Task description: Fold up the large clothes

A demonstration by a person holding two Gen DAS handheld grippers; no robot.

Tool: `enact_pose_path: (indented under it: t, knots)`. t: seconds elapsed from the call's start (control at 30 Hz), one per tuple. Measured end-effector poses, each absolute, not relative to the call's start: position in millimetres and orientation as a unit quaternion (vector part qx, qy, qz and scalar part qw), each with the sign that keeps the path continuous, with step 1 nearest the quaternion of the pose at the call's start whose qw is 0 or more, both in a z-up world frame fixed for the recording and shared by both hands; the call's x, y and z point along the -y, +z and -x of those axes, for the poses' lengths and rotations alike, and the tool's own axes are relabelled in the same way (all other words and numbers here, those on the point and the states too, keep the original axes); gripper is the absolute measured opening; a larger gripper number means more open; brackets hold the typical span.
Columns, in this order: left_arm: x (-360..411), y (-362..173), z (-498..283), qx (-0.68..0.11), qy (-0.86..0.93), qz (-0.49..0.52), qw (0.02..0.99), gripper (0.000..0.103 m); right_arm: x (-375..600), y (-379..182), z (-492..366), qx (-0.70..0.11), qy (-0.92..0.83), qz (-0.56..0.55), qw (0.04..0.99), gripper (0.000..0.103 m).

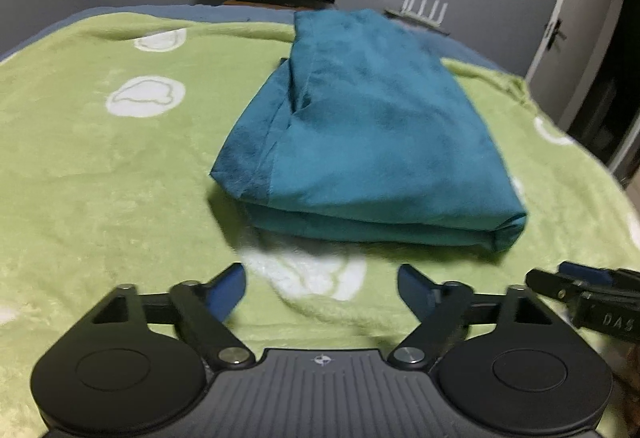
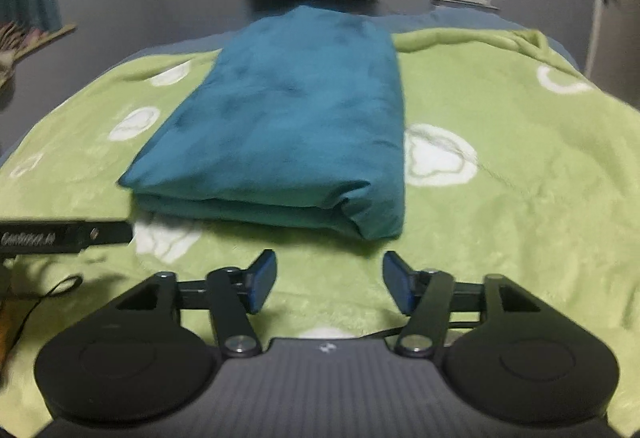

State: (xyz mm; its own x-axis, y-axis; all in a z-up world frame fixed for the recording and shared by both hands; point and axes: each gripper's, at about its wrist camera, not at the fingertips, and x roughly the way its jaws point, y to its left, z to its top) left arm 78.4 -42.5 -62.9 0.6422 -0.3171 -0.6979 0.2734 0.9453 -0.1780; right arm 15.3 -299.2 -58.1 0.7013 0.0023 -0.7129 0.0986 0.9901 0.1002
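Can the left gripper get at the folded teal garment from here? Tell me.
Probably yes. The left gripper is open and empty, and only bare green blanket lies between it and the teal garment.

1. Your left wrist camera looks forward and down over its tongs (image 1: 322, 288) from the bed's near edge, close to the folded teal garment (image 1: 372, 134).
2. Your right wrist camera faces likewise, just right of it.
3. Both share garment, green blanket (image 1: 100, 166) and far wall.

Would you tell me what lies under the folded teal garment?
The folded teal garment rests on a green blanket with white round patterns. Whatever pattern or object sits directly beneath it is covered and cannot be seen.
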Motion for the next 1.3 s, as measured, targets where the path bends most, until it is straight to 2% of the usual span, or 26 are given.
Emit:
enact_pose_path:
  t: [0.07,0.2,0.3,1.17,1.3]
  knots:
    - [48.5,-69.7,-83.3,-0.403,-0.149,0.009,0.903,0.094,301.3,-67.1,-21.7,-0.391,-0.043,-0.076,0.916,0.062]
    - [60.6,-83.5,-90.4,-0.422,-0.149,-0.023,0.894,0.098,295.5,-81.4,-31.1,-0.409,-0.062,-0.059,0.908,0.08]
    - [67.1,-89.4,-90.8,-0.432,-0.159,-0.043,0.887,0.099,291.8,-86.2,-33.7,-0.413,-0.062,-0.05,0.907,0.085]
    - [72.8,-92.7,-87.7,-0.426,-0.161,-0.056,0.888,0.099,287.4,-90.3,-35.3,-0.414,-0.053,-0.035,0.908,0.085]
    - [72.7,-92.5,-87.1,-0.426,-0.163,-0.058,0.888,0.096,287.2,-90.2,-35.4,-0.414,-0.053,-0.035,0.908,0.085]
